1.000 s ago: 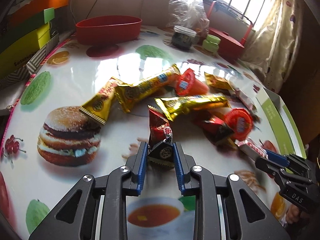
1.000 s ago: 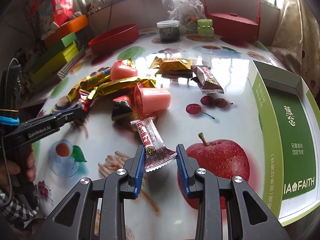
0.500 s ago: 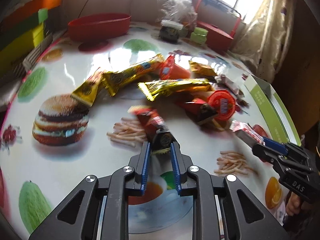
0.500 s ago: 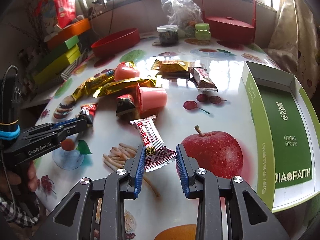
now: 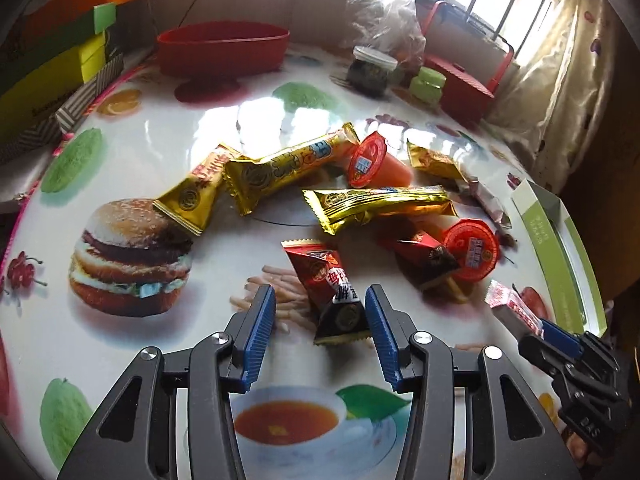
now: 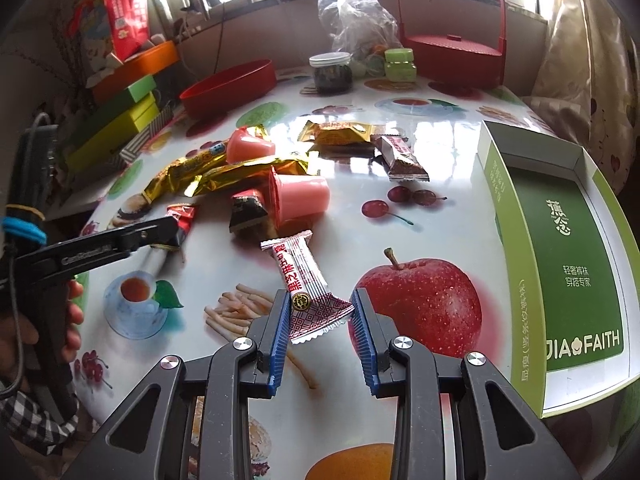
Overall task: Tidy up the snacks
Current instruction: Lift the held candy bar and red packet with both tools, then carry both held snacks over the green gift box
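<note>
Left gripper (image 5: 320, 320): jaws just opened; red-black packet (image 5: 332, 292) lies loose between them on the table (image 5: 180, 352).
Right gripper (image 6: 320, 316): clamped on white-red bar (image 6: 308, 288).
Green box (image 6: 568, 240): open, right of it.
Snack pile (image 5: 376, 204): beyond.

Printed table (image 5: 132, 360) strewn with snack packets (image 5: 376, 206)

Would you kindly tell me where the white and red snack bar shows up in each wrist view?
Left wrist view: the white and red snack bar sits at the right edge, clamped in the right hand-held gripper.
Right wrist view: it lies at centre, its near end between the pads.
Shared landmark: the red bowl at the table's far side.
</note>
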`<control>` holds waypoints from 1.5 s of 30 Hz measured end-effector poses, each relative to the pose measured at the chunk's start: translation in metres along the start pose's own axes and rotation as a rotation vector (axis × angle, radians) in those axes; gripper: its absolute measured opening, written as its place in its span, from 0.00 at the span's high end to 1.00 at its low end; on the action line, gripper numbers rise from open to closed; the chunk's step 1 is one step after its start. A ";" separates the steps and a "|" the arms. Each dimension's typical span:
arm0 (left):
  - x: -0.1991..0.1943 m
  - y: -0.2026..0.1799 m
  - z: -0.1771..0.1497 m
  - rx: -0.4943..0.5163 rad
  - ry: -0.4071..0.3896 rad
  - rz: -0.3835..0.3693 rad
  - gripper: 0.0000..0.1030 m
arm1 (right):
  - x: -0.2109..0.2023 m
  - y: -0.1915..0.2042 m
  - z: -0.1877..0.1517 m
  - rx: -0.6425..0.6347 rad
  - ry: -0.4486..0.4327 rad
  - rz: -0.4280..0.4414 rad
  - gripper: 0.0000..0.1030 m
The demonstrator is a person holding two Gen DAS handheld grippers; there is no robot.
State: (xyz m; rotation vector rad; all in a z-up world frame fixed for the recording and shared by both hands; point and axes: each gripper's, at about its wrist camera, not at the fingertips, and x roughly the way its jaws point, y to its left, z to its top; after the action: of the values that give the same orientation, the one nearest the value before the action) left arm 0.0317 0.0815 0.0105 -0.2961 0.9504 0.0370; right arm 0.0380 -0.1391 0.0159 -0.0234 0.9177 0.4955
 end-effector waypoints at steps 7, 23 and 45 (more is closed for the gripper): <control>0.004 -0.009 -0.001 0.052 -0.016 0.034 0.54 | -0.001 -0.002 -0.001 0.006 -0.008 -0.004 0.71; -0.011 -0.021 0.000 0.120 -0.059 0.031 0.74 | -0.007 -0.005 -0.002 0.024 -0.032 0.000 0.71; -0.041 -0.106 0.015 0.274 -0.125 -0.150 0.74 | -0.055 -0.039 0.004 0.087 -0.162 -0.090 0.71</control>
State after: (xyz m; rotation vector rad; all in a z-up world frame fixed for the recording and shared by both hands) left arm 0.0365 -0.0122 0.0764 -0.1089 0.7953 -0.2089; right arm 0.0299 -0.1946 0.0532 0.0538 0.7747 0.3674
